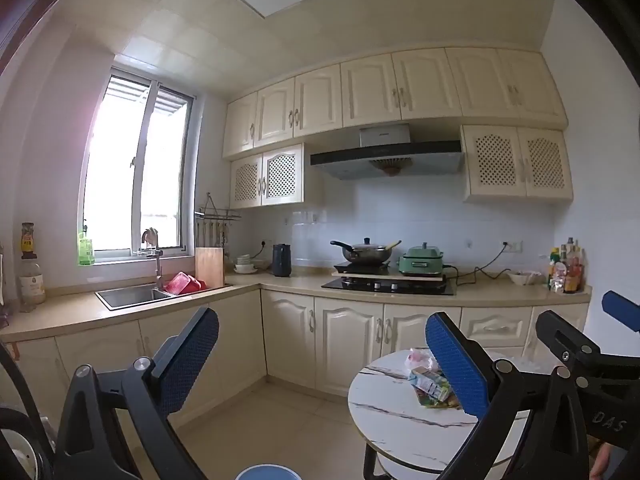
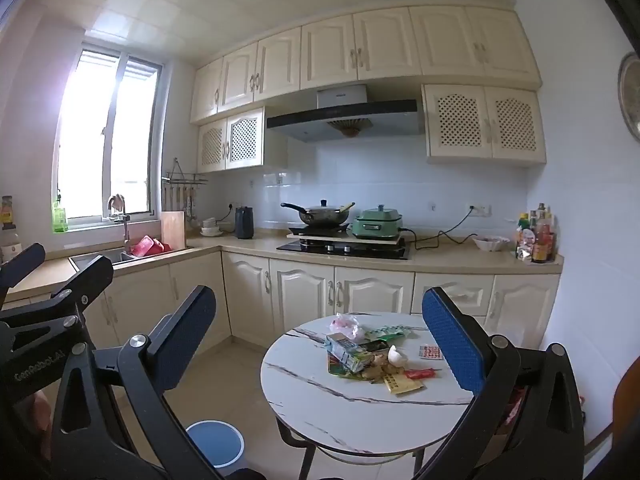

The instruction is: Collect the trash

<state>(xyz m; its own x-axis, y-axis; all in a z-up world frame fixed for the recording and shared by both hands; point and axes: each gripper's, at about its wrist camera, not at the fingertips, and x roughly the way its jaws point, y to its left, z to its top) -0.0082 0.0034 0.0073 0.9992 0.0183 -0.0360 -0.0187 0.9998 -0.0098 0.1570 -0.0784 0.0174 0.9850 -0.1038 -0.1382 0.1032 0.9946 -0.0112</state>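
Note:
A pile of trash [image 2: 372, 354] lies on a round white marble-look table [image 2: 320, 396]: a crushed carton [image 2: 346, 352], a pink plastic bag [image 2: 344, 326], green wrappers, a yellow packet [image 2: 402, 384], a red wrapper [image 2: 420, 373], a white shell-like scrap. The pile shows partly in the left wrist view [image 1: 430, 384], behind a blue pad. My right gripper [image 2: 320, 340] is open and empty, held above and short of the table. My left gripper [image 1: 322, 360] is open and empty, left of the table [image 1: 384, 400]. A blue round bin [image 2: 216, 442] stands on the floor left of the table, its rim also in the left wrist view [image 1: 268, 473].
An L-shaped kitchen counter [image 2: 248, 246] runs behind, with sink [image 2: 100, 258], stove with pan [image 2: 324, 214], green cooker [image 2: 378, 220], kettle, sauce bottles [image 2: 536, 236]. Cream cabinets stand below and above. Tiled floor lies between table and cabinets. The left gripper's body shows at left in the right wrist view [image 2: 44, 304].

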